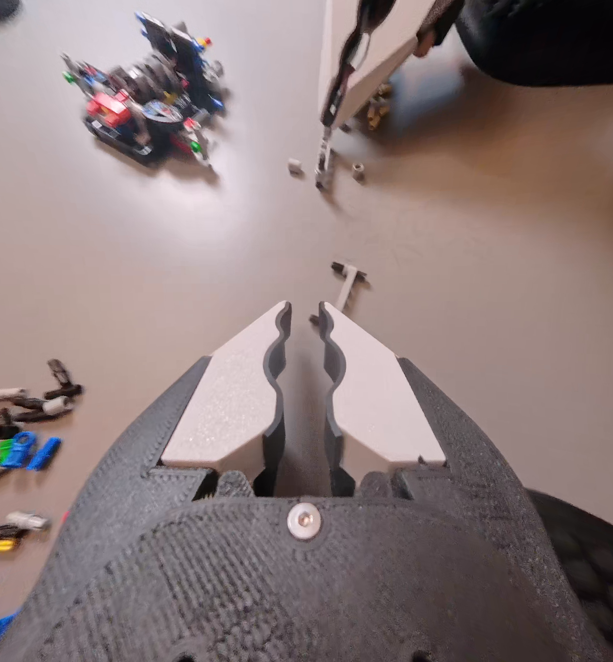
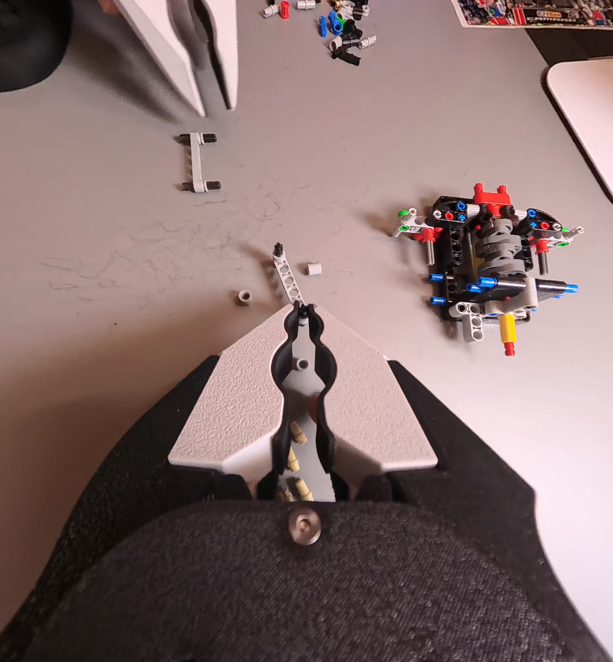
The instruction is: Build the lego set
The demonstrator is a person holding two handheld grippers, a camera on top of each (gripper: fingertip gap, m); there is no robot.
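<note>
My right gripper (image 2: 303,308) is shut on one end of a thin white holed beam (image 2: 287,277). The beam's far end carries a black pin and rests on or just above the table. In the left wrist view this gripper (image 1: 330,121) hangs at the top with the beam (image 1: 323,161) below it. My left gripper (image 1: 305,308) is slightly open and empty. Just beyond its right fingertip lies a second white beam with black pins (image 1: 348,286), which also shows in the right wrist view (image 2: 197,161). The part-built model (image 2: 487,265) stands to the right of my right gripper.
Two small grey bushes (image 2: 313,268) (image 2: 244,296) lie either side of the held beam. A pile of loose parts (image 2: 344,28) and a booklet (image 2: 541,12) lie at the far edge. A white rounded object (image 2: 602,125) is at the right. Tan pins (image 2: 297,462) lie under my right gripper. The grippers' ends are close to 15 cm from one another.
</note>
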